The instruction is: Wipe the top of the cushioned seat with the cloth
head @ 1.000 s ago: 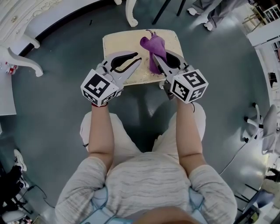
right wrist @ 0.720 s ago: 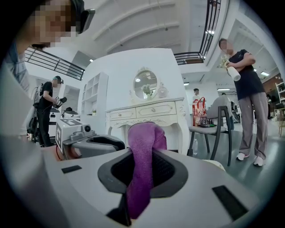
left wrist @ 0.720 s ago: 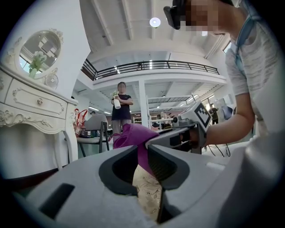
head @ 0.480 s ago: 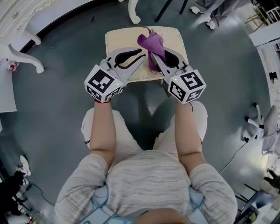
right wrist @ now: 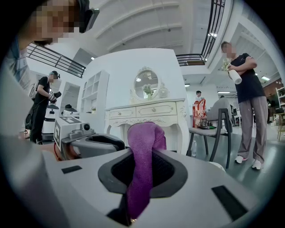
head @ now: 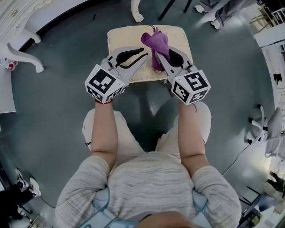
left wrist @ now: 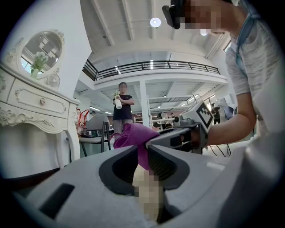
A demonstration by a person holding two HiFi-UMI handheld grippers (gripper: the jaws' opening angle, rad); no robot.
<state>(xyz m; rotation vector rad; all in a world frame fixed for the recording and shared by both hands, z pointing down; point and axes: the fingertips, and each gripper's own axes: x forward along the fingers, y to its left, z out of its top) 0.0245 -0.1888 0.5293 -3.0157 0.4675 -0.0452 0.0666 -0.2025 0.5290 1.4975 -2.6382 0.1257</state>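
The beige cushioned seat (head: 124, 38) stands on the floor in front of the person's knees. My right gripper (head: 159, 57) (right wrist: 141, 153) is shut on the purple cloth (head: 156, 43) (right wrist: 142, 142). The cloth bunches up from its jaws over the seat's middle and right. My left gripper (head: 144, 56) (left wrist: 142, 151) hovers over the seat's front left. Its jaws stand a narrow slit apart and hold nothing. Its tips are close beside the cloth (left wrist: 131, 136), which shows through the slit.
A white dressing table (right wrist: 147, 113) (left wrist: 31, 107) stands beyond the seat, and one of its legs (head: 136, 11) is near the seat's far edge. A grey chair (right wrist: 218, 120) and a standing person with a spray bottle (right wrist: 247, 89) are farther off. Grey floor surrounds the seat.
Both grippers have edged a little farther over the seat with the cloth. The left tips have come closer to the cloth. Neither gripper's jaws have changed.
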